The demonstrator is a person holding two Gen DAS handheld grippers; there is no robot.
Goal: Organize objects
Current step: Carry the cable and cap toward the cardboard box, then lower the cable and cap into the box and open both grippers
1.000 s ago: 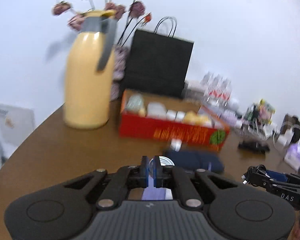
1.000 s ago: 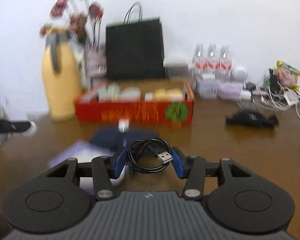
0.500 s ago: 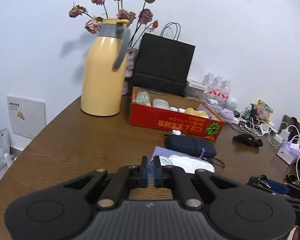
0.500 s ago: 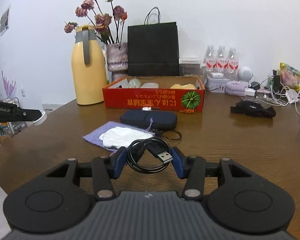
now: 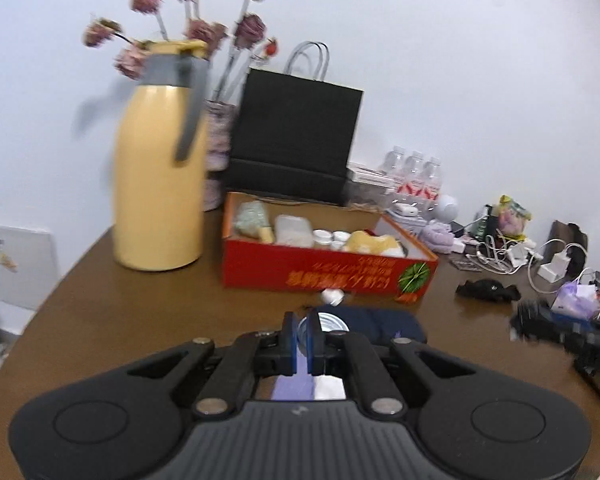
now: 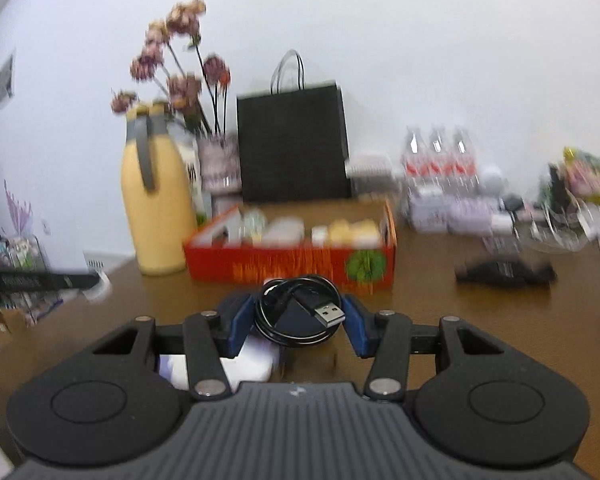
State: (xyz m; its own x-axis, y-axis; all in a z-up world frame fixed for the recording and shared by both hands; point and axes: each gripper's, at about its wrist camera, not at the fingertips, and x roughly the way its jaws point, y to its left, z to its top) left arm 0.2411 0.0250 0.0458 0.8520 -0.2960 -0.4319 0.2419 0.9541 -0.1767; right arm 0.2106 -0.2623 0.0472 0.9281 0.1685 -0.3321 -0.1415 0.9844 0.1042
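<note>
Brown wooden table (image 5: 124, 320) bearing yellow jug (image 5: 160, 184), red box (image 5: 320, 270), dark pouch (image 5: 380, 324), black bag (image 5: 296, 136).

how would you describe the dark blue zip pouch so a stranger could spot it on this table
Find the red cardboard box beside the tall yellow thermos. The dark blue pouch lies flat on the brown table just in front of that box. It is the only soft, navy, rounded-oblong case there; the cloth beside it is pale purple.
</note>
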